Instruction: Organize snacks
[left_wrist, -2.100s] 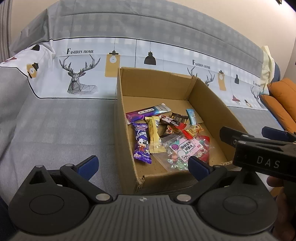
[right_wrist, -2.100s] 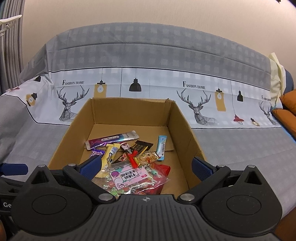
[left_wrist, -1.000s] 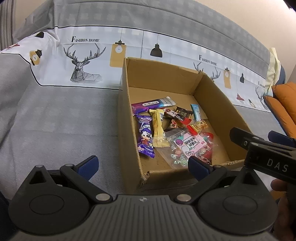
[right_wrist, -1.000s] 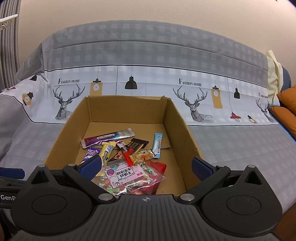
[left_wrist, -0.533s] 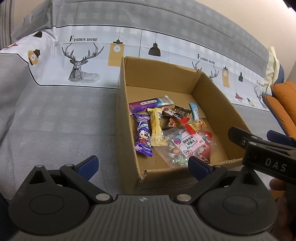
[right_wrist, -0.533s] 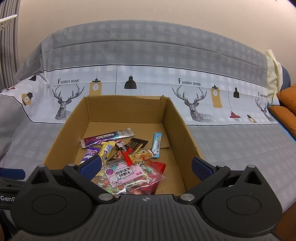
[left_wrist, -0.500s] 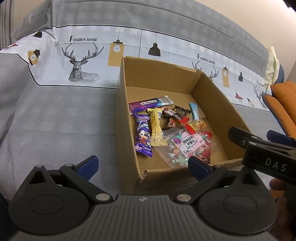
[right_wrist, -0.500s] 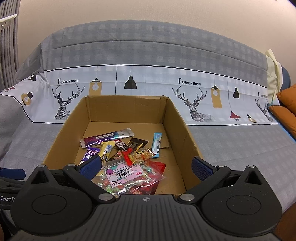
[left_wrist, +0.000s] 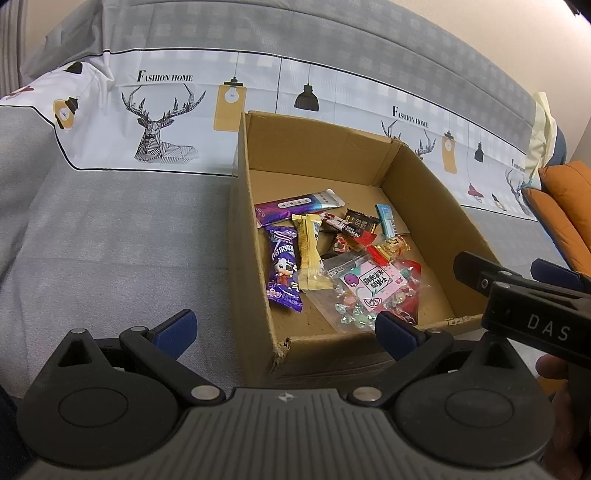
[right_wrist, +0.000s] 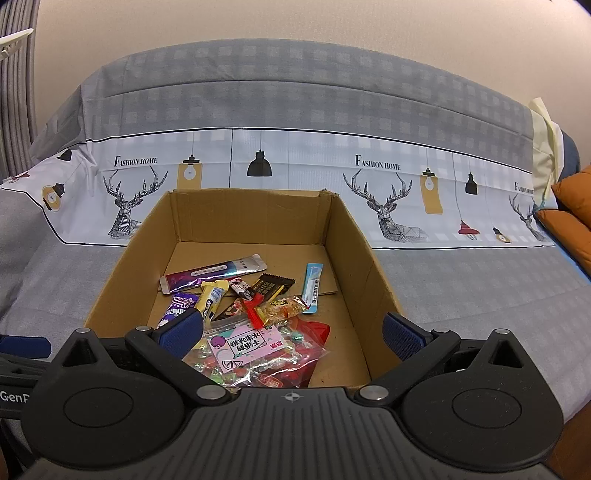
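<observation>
Ahead of both grippers, inside the box (right_wrist: 347, 236), the snacks (right_wrist: 255, 306) lie in a loose heap on the floor, toward its near wall. The right gripper (right_wrist: 291, 336) hangs directly over that wall, jaws spread wide and empty, with the candy bag (right_wrist: 251, 350) just beyond its fingertips. The left gripper (left_wrist: 284, 328), also wide and empty, sits off the box's near left corner, so the right looks nearer. Most bars run lengthwise away from the grippers. The candy bag's near edge is hidden behind the right gripper's body, and what lies under the heap cannot be made out.
</observation>
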